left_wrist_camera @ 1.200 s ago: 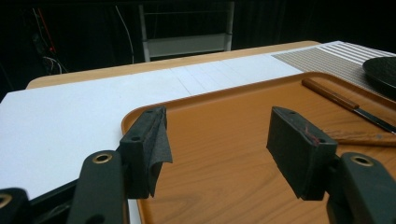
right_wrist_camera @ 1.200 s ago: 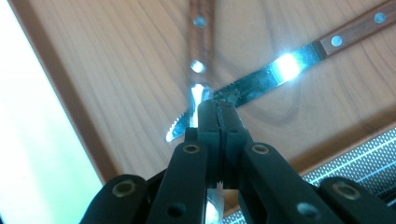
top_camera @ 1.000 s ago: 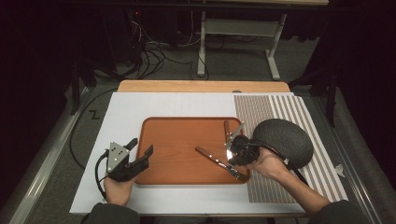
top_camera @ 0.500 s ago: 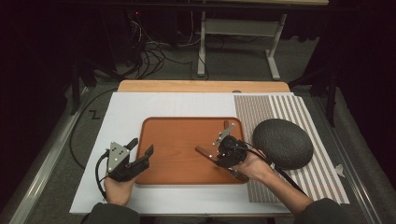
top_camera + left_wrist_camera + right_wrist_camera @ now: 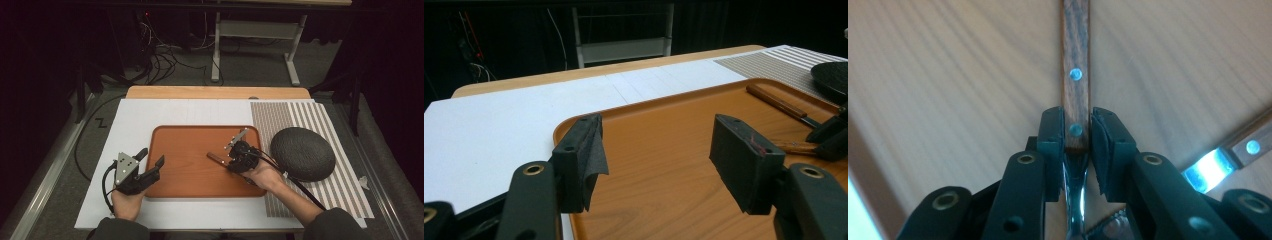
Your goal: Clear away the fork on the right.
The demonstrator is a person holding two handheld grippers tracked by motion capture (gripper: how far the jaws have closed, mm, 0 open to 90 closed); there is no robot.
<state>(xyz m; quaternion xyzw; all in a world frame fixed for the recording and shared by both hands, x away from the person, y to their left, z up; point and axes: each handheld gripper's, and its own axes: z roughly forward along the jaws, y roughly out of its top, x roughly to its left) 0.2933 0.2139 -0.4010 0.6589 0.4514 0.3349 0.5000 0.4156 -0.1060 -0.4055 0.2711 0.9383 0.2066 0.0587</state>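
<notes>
The right gripper [image 5: 1078, 145] has its pads clamped on the near end of a wooden-handled utensil [image 5: 1076, 75], which lies on the tray [image 5: 185, 165] and runs straight ahead of the jaws. Its metal part passes beneath the claw, so its kind is unclear. A second wooden-handled utensil [image 5: 1250, 145], to the claw's right, is cut off at the frame edge. The left gripper [image 5: 150, 167] hangs released over the tray's left rim.

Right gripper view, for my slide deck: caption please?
Right gripper jaws closing around a wood-handled utensil on the tray.
</notes>
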